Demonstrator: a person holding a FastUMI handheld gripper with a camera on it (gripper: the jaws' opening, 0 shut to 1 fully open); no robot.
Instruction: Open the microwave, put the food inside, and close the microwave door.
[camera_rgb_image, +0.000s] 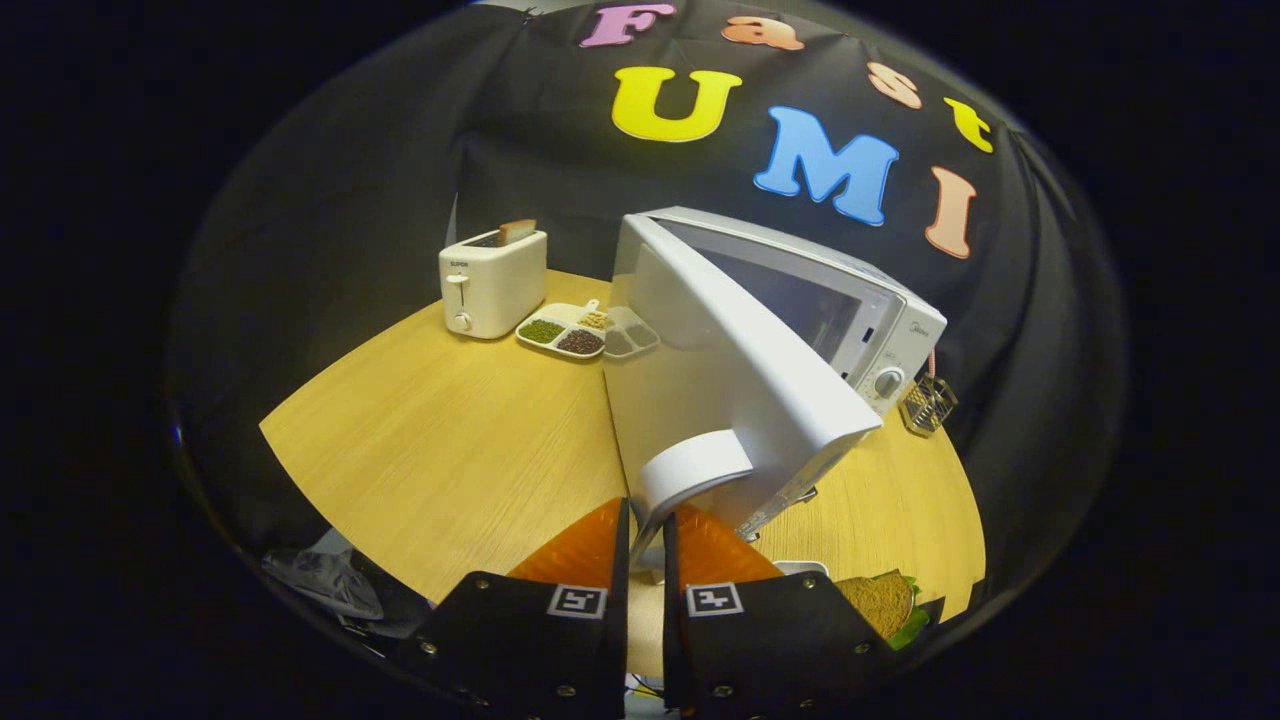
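Wooden round tabletop (450, 440) carried white microwave (880, 330) | its rigid white door (720, 380) stood swung open | gripper (647, 535) clamped narrow on door's white handle (690, 470) | soft, crushable brown-bread sandwich (880, 602) lay near microwave's front, probably best held lightly by crusts.

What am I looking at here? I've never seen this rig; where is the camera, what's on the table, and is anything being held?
The camera rides on a hand-held gripper and looks along its two fingers. They are closed on the handle of the microwave door, which stands partly open. On the wooden table are a toaster with a slice in it, a divided dish of beans beside it, a small wire basket, and a sandwich by the fingers, not yet inside.
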